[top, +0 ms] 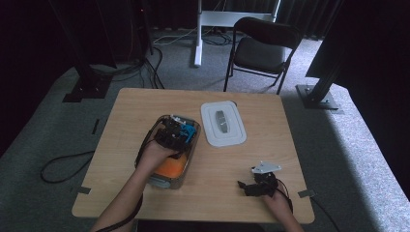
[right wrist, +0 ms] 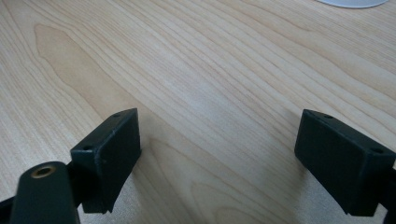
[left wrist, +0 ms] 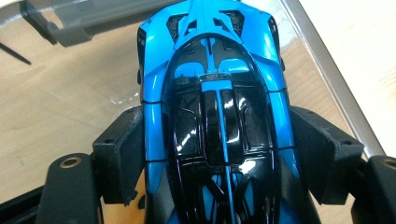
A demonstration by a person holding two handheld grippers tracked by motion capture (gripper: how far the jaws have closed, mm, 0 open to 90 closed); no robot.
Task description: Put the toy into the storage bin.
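From the left gripper view I lose the blue and black toy car [left wrist: 219, 116] at the bottom edge, so its rear end is cut off. In the high view my left gripper [top: 175, 134] covers most of that car inside the clear box [top: 189, 162], and an orange thing [top: 170, 167] at the box's six o'clock end is too blurred to identify. The white lid [right wrist: 352, 2] is clipped at twelve o'clock in the right gripper view.

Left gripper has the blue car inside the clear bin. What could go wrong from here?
1. The left gripper pinches the blue toy car by its glossy sides; it might slip.
2. The car's nose sits near the clear container wall and may bump it.
3. The white lid lies off beside the container, so closing it remains.
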